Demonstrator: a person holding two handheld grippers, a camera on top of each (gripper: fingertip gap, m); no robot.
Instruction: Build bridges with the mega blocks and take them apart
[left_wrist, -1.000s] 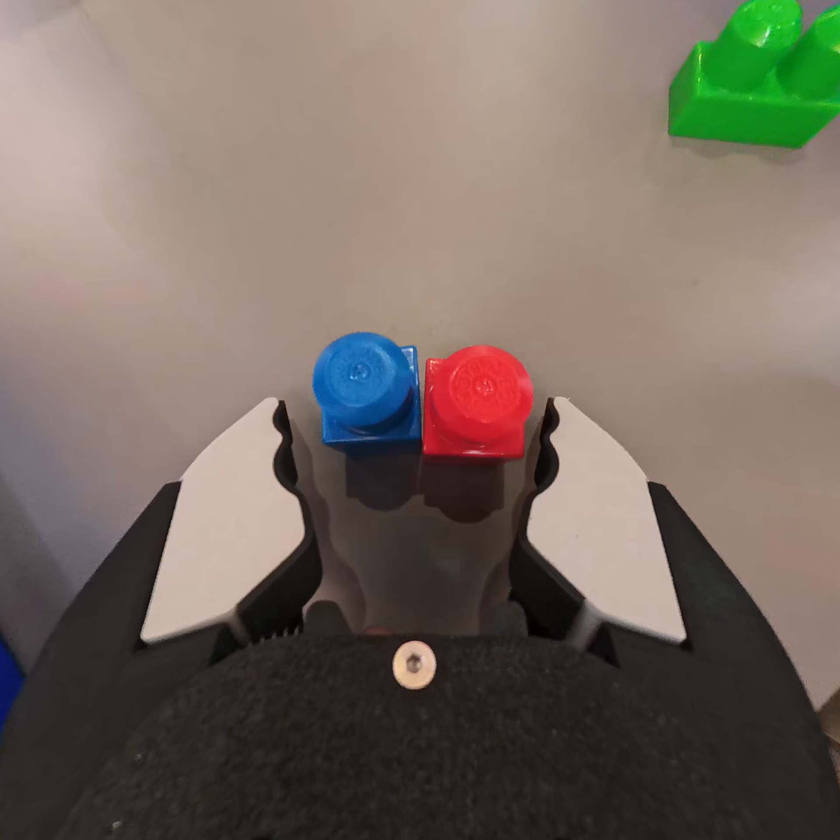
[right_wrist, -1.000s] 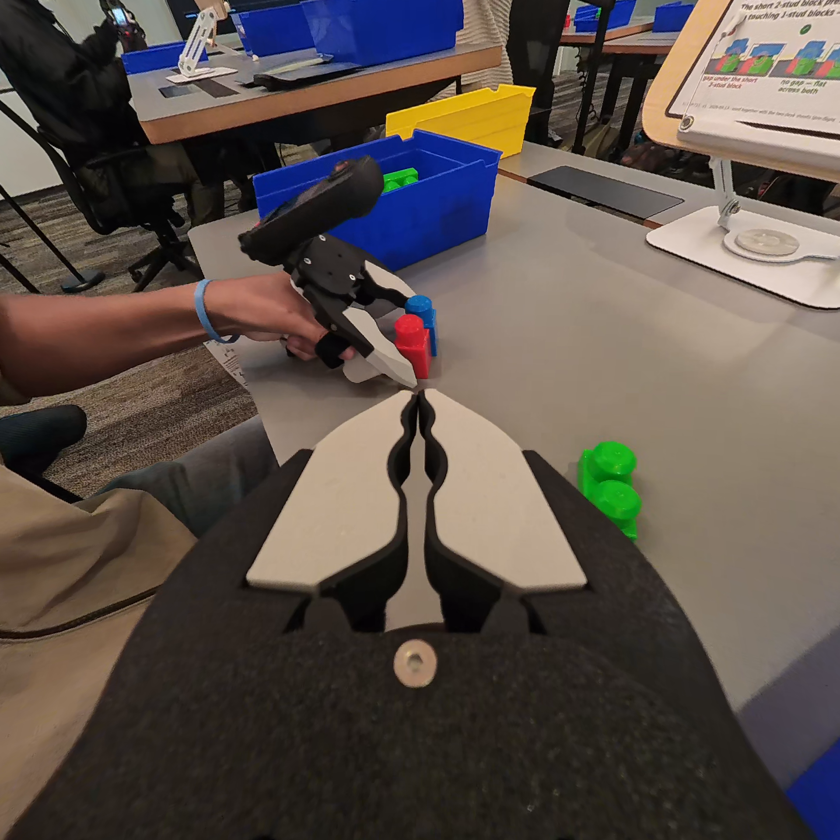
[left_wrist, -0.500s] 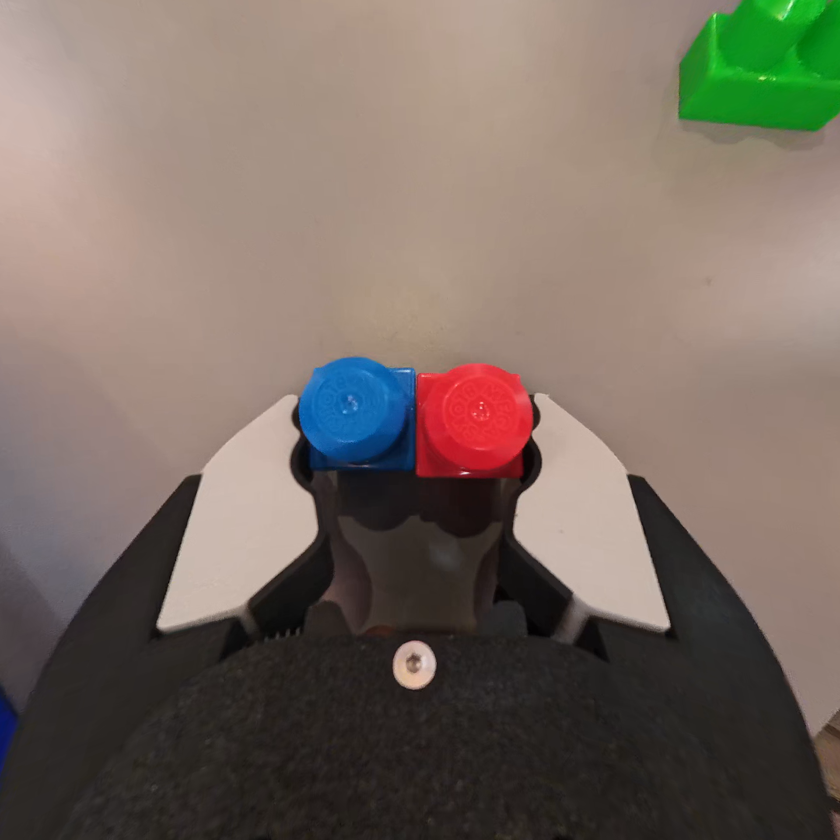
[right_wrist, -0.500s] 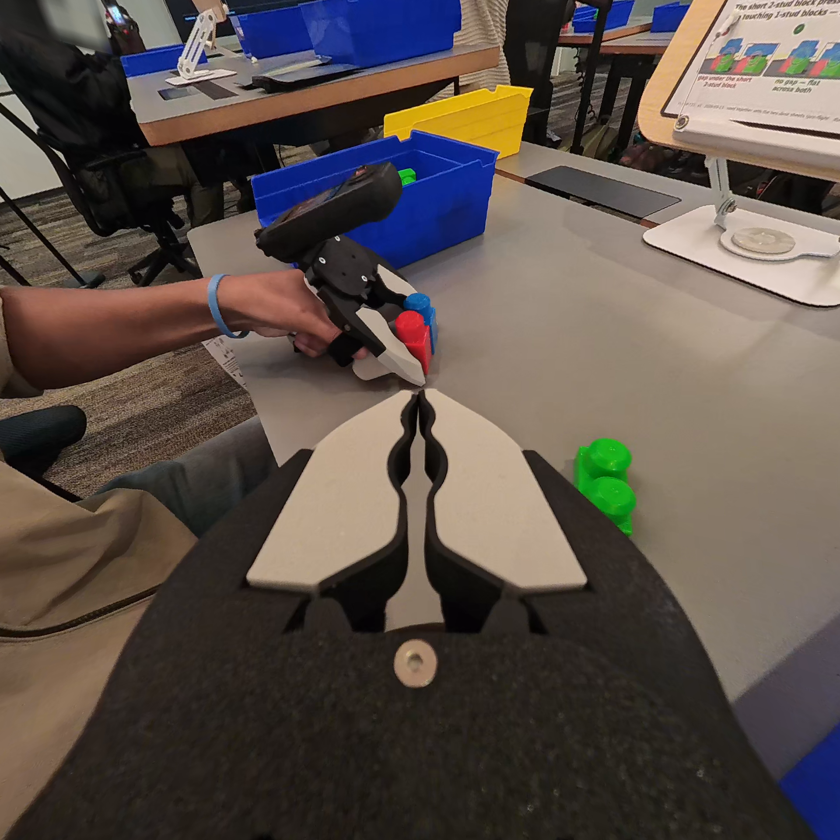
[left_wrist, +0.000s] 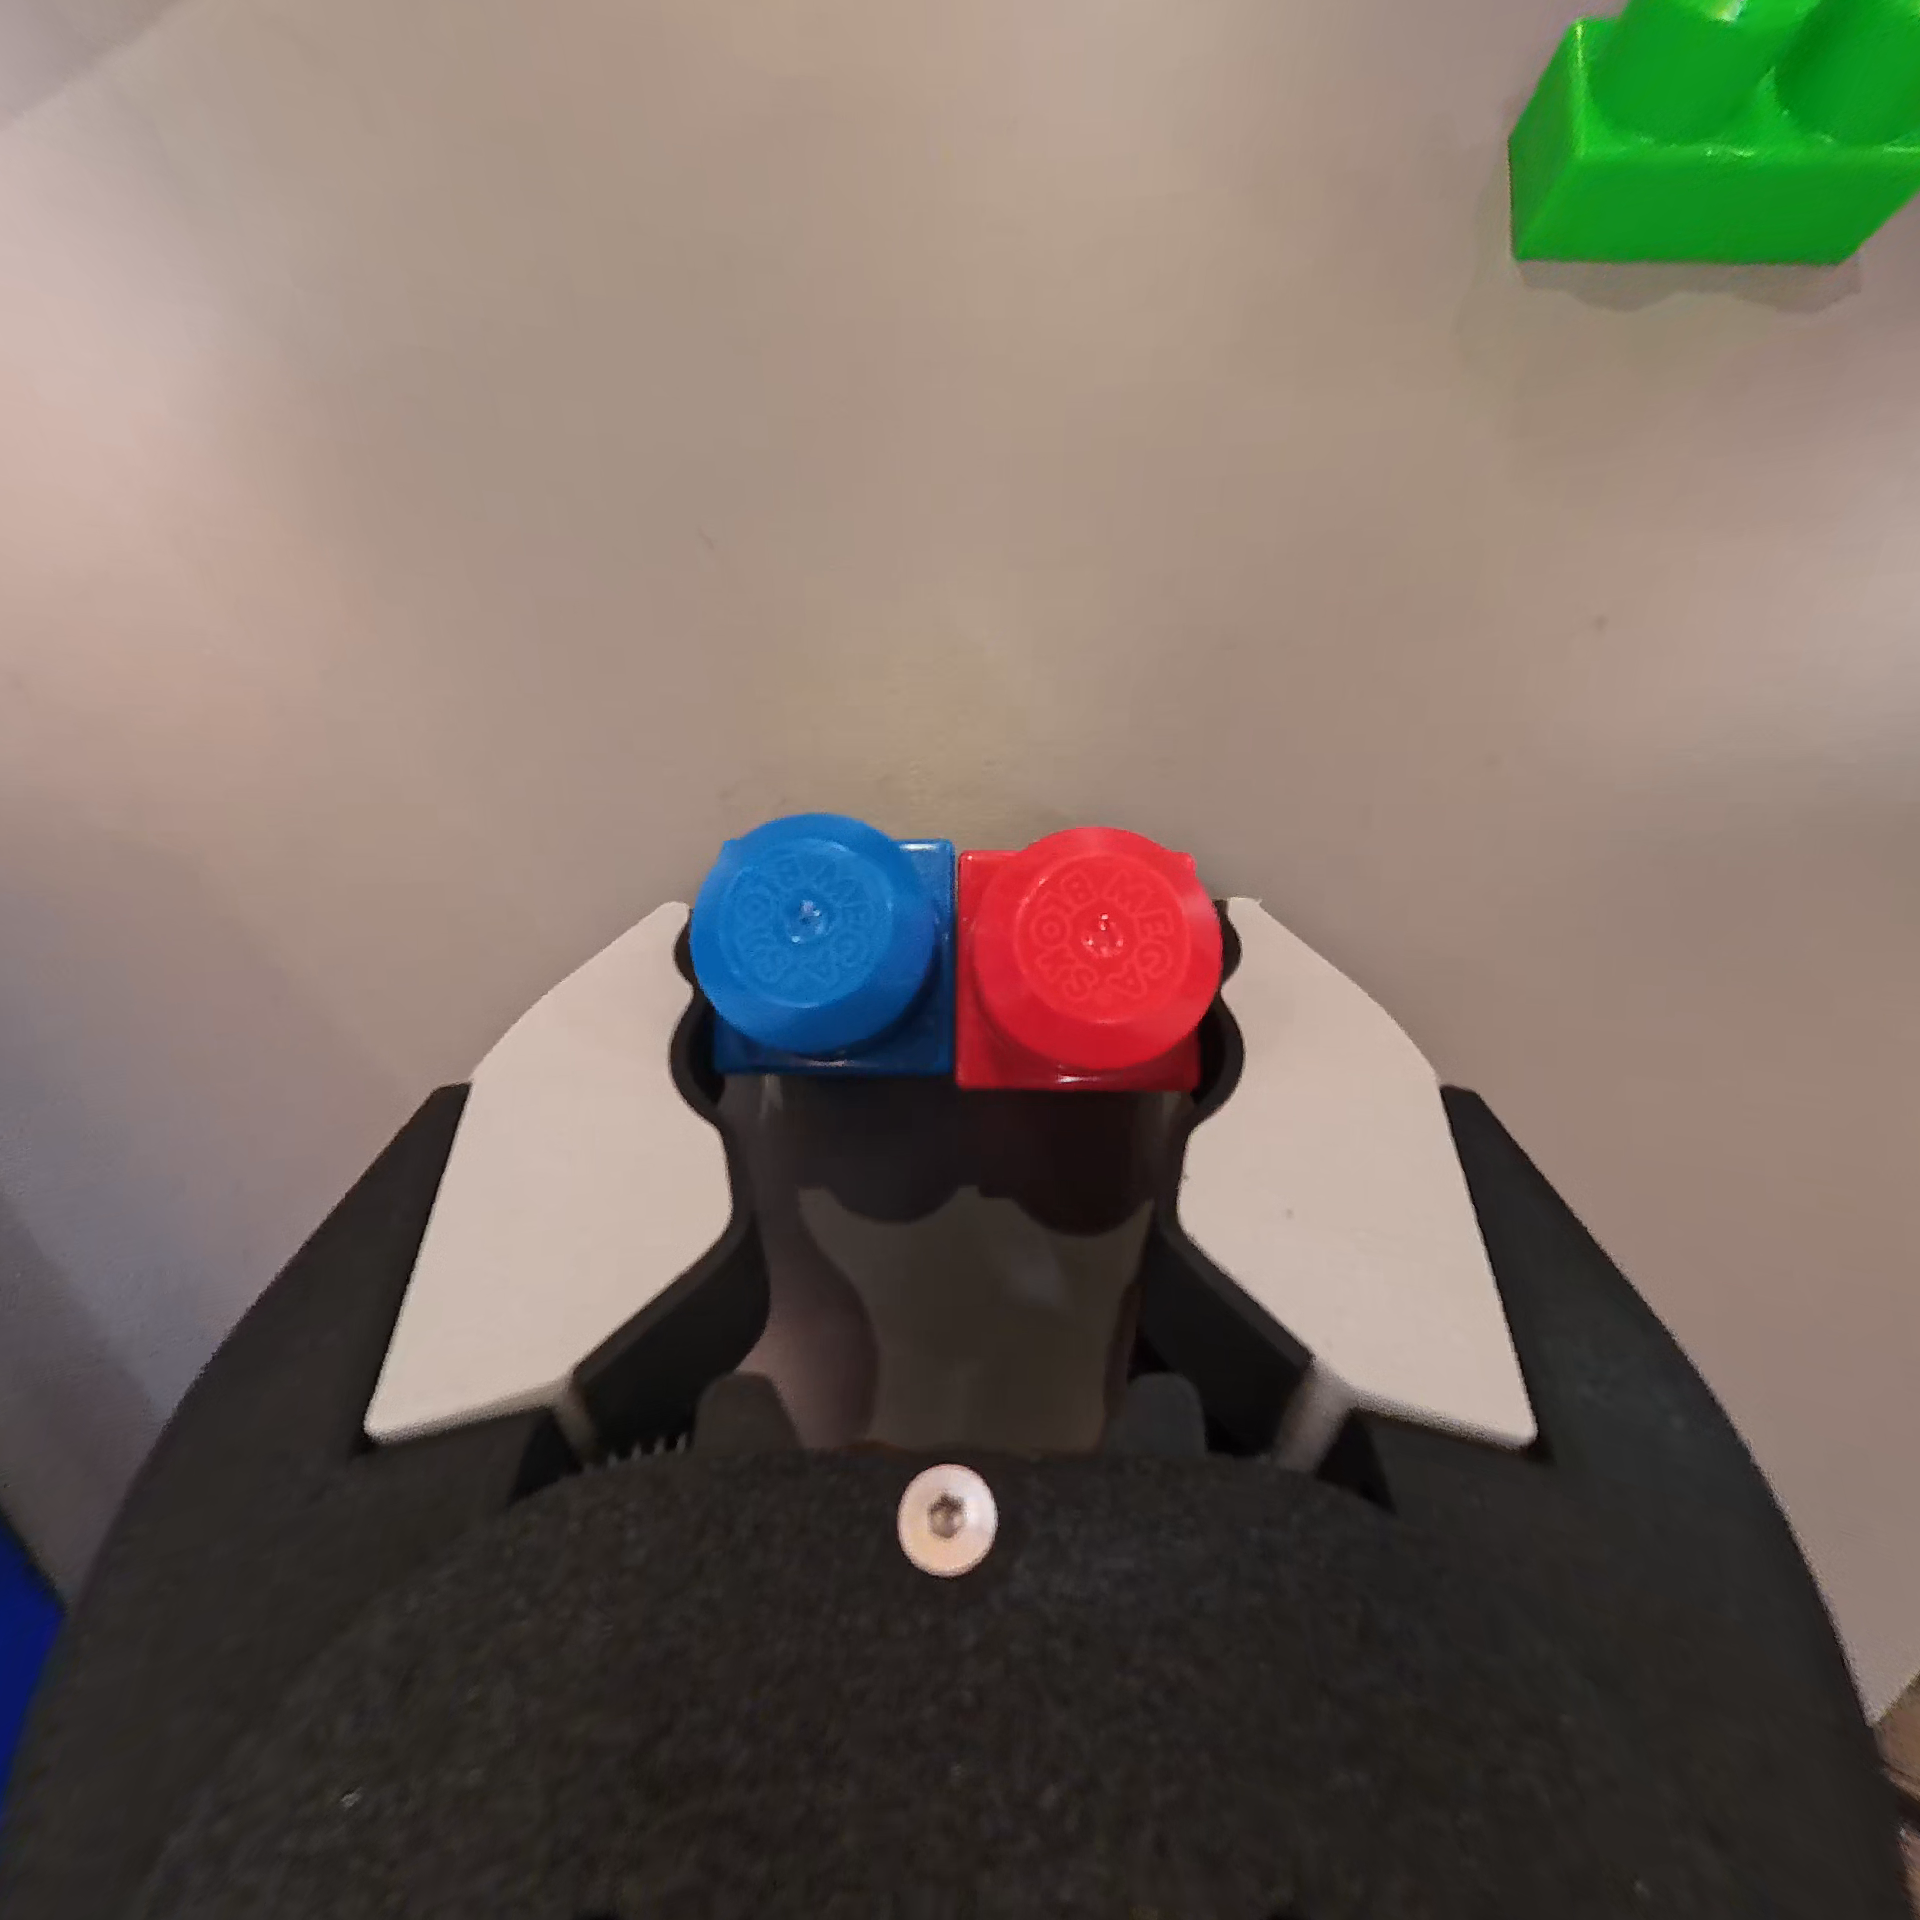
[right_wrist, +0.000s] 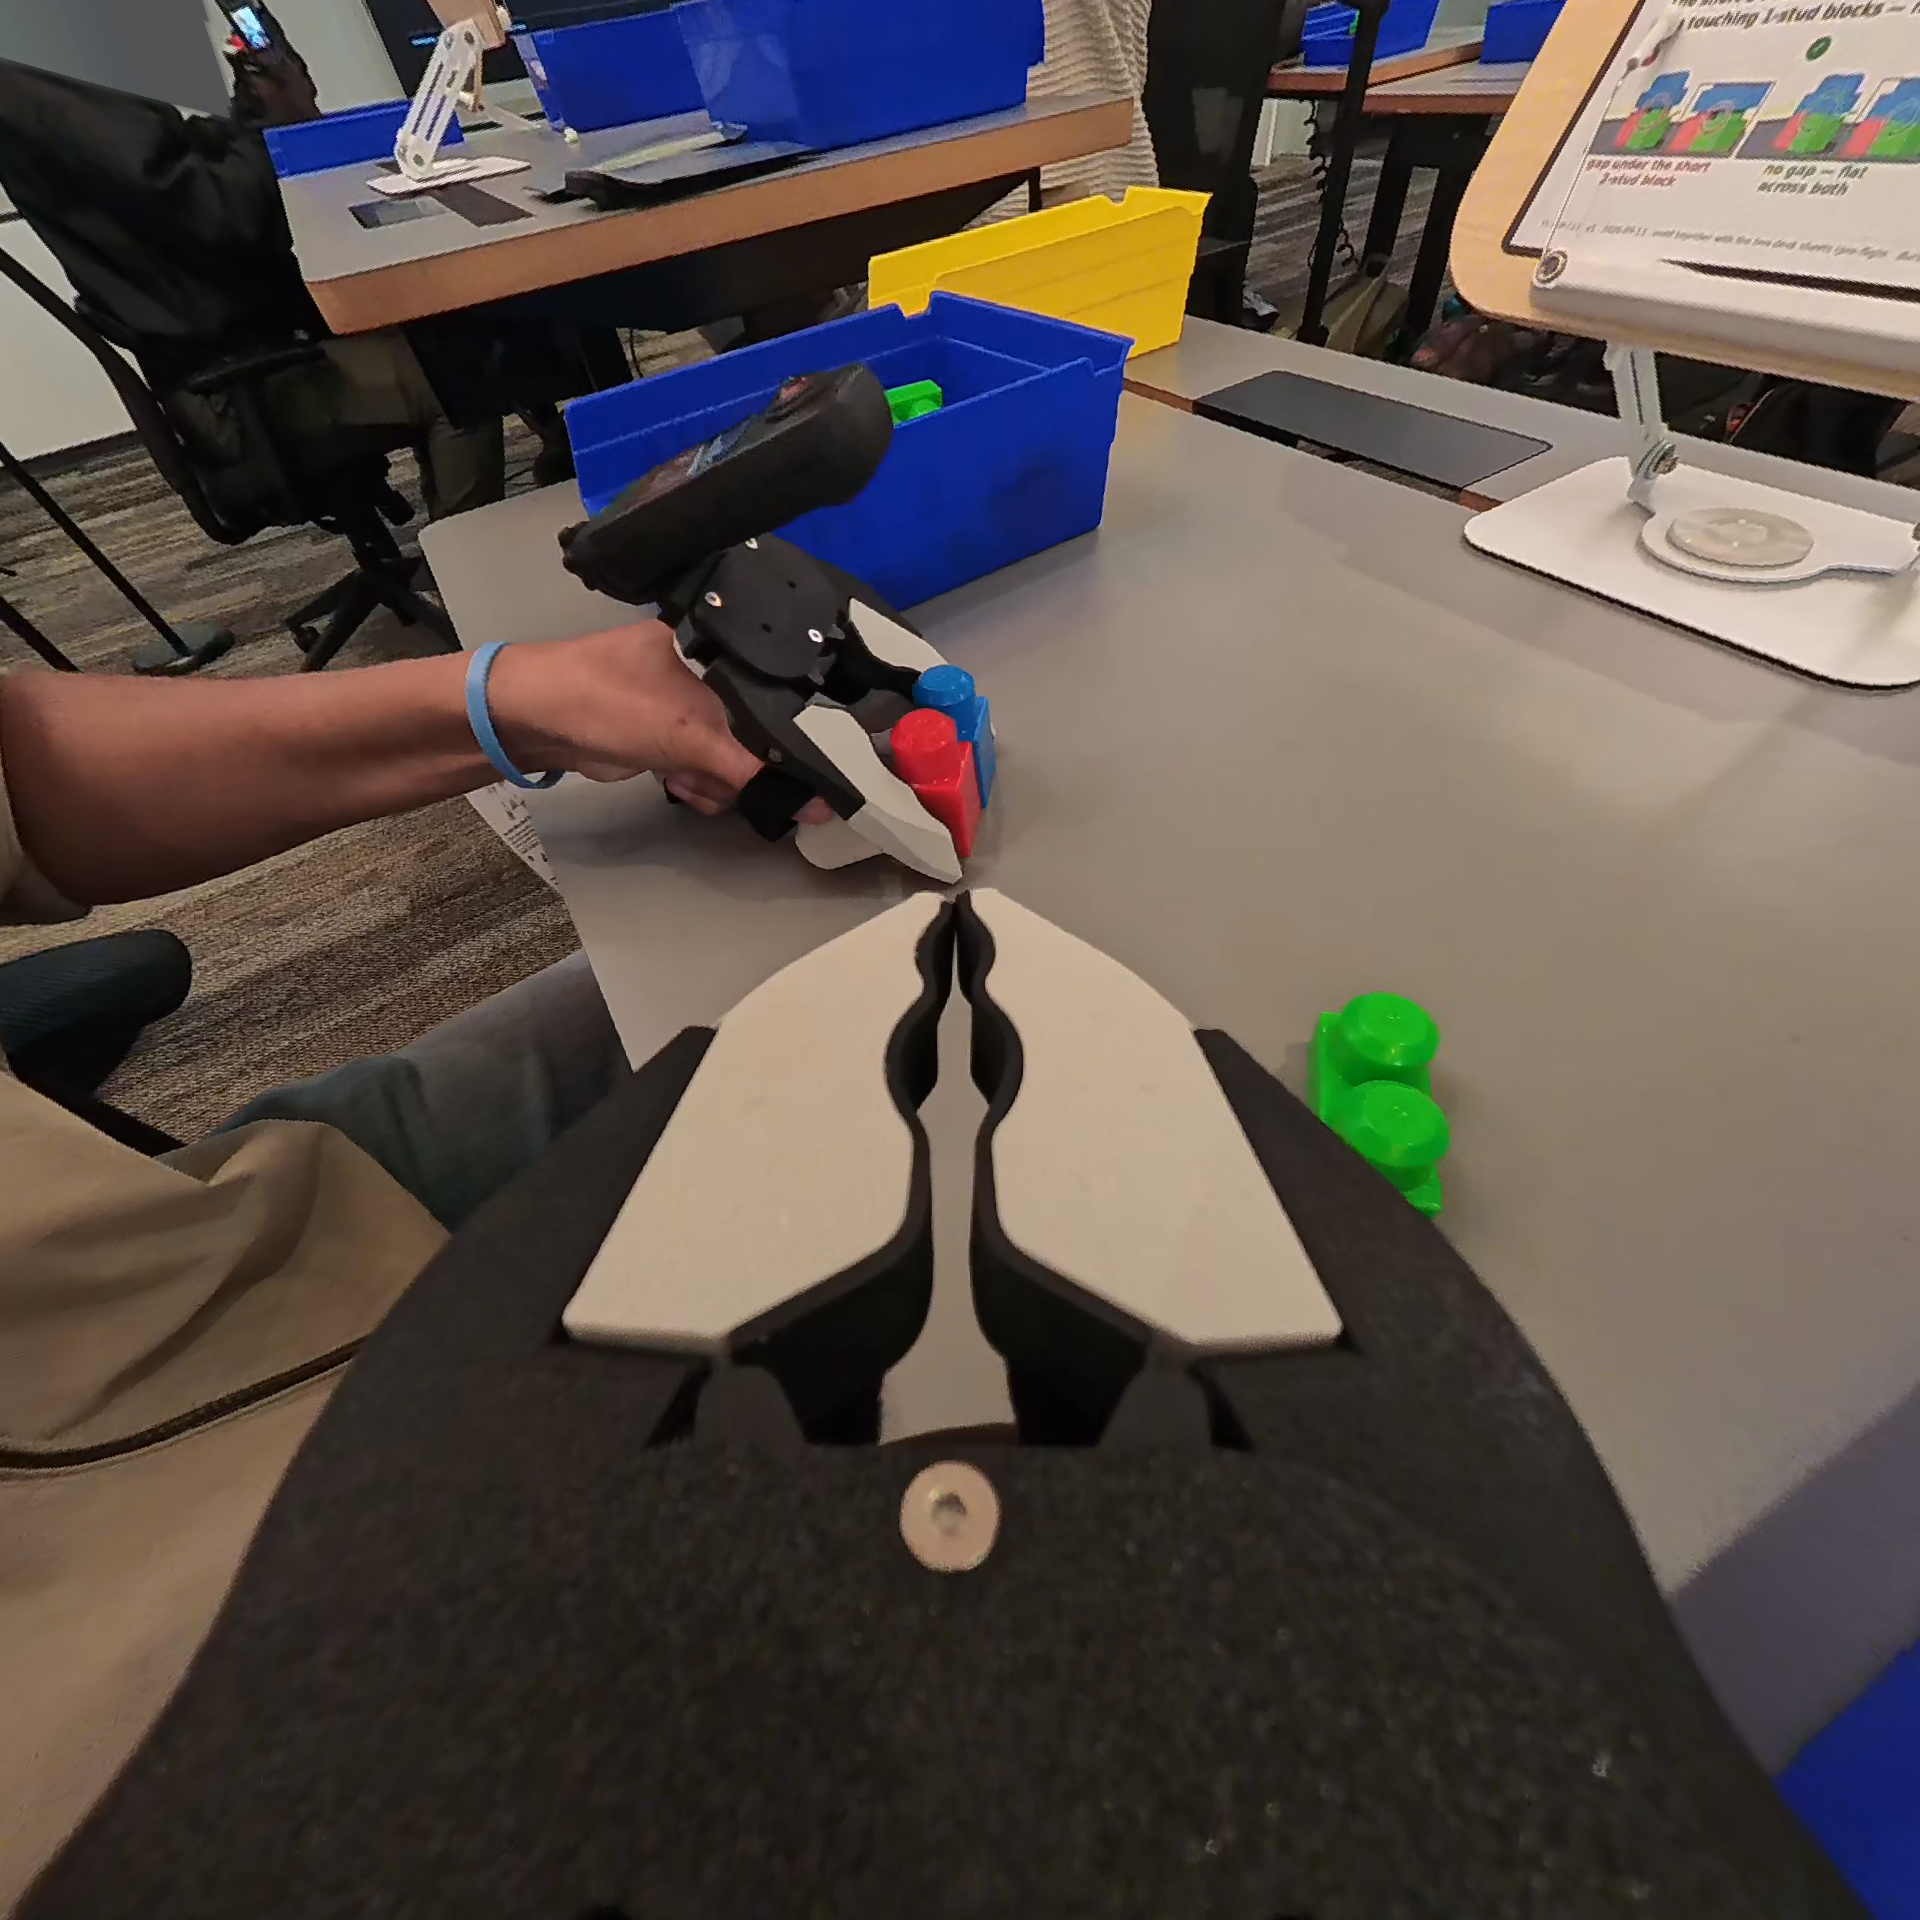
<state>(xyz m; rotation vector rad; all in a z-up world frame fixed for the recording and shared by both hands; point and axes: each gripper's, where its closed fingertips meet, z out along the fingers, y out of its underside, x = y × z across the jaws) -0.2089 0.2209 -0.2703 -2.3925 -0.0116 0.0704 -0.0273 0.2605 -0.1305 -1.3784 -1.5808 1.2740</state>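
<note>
A blue one-stud block (left_wrist: 821, 951) and a red one-stud block (left_wrist: 1086, 961) stand side by side, touching, on the grey table (left_wrist: 935, 468). My left gripper (left_wrist: 956, 914) is shut on the pair, one finger against each outer side. In the right wrist view the left gripper (right_wrist: 925, 769) holds the red block (right_wrist: 935, 764) and blue block (right_wrist: 961, 707) at the table. A green two-stud block (left_wrist: 1714, 156) lies apart at the far right and shows in the right wrist view (right_wrist: 1382, 1096). My right gripper (right_wrist: 956, 904) is shut and empty, above the table's near edge.
A blue bin (right_wrist: 987, 457) with a green block inside stands behind the left gripper. A yellow bin (right_wrist: 1049, 260) is farther back. A white stand (right_wrist: 1704, 551) holding an instruction sheet is at the right. A person's arm (right_wrist: 312, 748) and lap are at the left. One gripper's finger ends stand about 25 cm off the other's.
My left gripper moved forward around the blue and red blocks and closed on them, pressing them together. My right gripper stayed shut and barely moved.
</note>
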